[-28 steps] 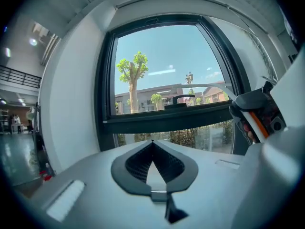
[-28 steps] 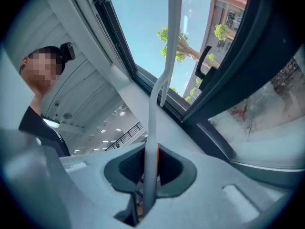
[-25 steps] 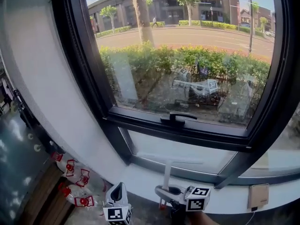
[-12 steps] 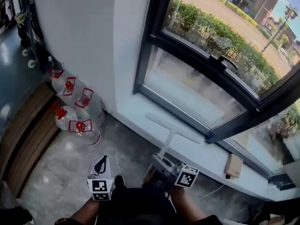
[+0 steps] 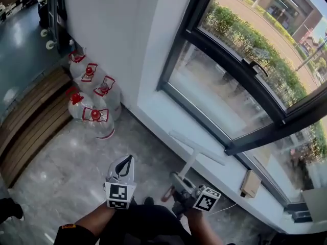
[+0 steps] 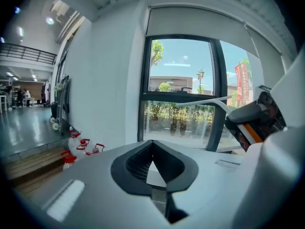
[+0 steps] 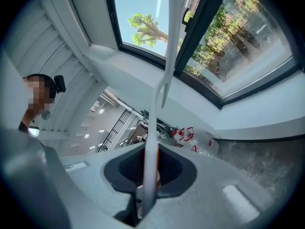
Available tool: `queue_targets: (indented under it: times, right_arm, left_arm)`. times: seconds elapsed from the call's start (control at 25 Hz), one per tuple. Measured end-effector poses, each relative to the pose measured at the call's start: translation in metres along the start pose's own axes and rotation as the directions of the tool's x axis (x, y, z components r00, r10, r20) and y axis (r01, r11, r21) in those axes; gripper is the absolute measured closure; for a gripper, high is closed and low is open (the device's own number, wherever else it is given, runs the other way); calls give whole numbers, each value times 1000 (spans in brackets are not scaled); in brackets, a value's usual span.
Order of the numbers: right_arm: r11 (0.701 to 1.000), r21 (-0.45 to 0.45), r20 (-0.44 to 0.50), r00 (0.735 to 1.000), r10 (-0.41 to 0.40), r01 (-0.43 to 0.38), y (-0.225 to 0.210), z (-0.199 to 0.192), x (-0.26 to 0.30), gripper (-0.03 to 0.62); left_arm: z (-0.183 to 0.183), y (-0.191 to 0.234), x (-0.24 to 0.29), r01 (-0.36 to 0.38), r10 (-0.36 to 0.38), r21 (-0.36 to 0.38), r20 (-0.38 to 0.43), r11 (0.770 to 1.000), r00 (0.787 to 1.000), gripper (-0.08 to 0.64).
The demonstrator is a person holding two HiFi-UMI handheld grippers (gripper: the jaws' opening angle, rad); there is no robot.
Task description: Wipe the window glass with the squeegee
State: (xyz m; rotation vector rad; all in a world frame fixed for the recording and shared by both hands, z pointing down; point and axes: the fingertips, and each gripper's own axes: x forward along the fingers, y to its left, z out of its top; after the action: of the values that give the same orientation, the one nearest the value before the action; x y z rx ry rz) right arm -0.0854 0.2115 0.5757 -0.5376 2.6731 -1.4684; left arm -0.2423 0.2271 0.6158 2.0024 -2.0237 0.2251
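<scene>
- Handling, a judgement: the squeegee [image 5: 195, 148] looks like light, stiff white plastic, a thin shaft with a long crossbar. Weight should be no trouble. Twist is the risk, since the bar will lever hard against a smooth, narrow shaft once it is pressed to the pane.
- Hold point: low on the shaft, as it is taken now, gives reach. A grip nearer the fork would hold the bar flatter against the glass.
- Appearance: white all over, T-shaped, with the shaft forking just under the crossbar. Whether a rubber edge is fitted cannot be made out.
- Right gripper [image 7: 150, 151]: jaws are clamped on the shaft, which rises straight out from between them.
- Left gripper [image 6: 152, 145]: jaws are closed tip to tip with nothing between them. It hangs over the floor [image 5: 61, 172] just beside the right gripper.
- Location: the squeegee is carried in the air, its crossbar over the front edge of the white sill [image 5: 153, 114]. It sits below the window glass [image 5: 219, 93] and is not on it.
- Progress, a judgement: wiping is not under way.
- Surroundings: water bottles [image 5: 97, 108] stand at the wall, towards the sill's left end.
</scene>
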Motion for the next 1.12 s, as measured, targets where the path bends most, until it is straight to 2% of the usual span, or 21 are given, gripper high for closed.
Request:
queue_targets:
  times: [0.2, 0.32, 0.44, 0.56, 0.76, 0.92, 1.12]
  right_arm:
    - [993, 5, -14, 993, 120, -120, 22, -23, -38, 561]
    - [984, 48, -9, 985, 173, -172, 24, -32, -64, 562]
    - [976, 89, 7, 980, 200, -200, 23, -32, -86, 561]
    - [972, 124, 27, 980, 196, -198, 24, -39, -107, 561]
    - [974, 152, 41, 986, 162, -167, 22, -52, -128, 563]
    - [981, 151, 14, 992, 123, -124, 26, -70, -132, 563]
    - [984, 152, -35, 994, 103, -97, 46, -105, -121, 563]
  left_arm:
    - [18, -38, -50, -73, 73, -14, 55, 997, 996, 541]
    - [3, -71, -76, -101, 102, -36, 27, 994, 994, 541]
    - [-18, -101, -96, -88, 88, -8, -26, 996, 996, 541]
    - [-28, -111, -114, -90, 91, 19, -63, 996, 994, 541]
    - [-30, -121, -126, -66, 69, 38, -61, 997, 996, 541]
    - [-33, -118, -133, -42, 43, 23, -61, 999, 997, 541]
    - [-51, -95, -153, -39, 37, -30, -59, 999, 998, 541]
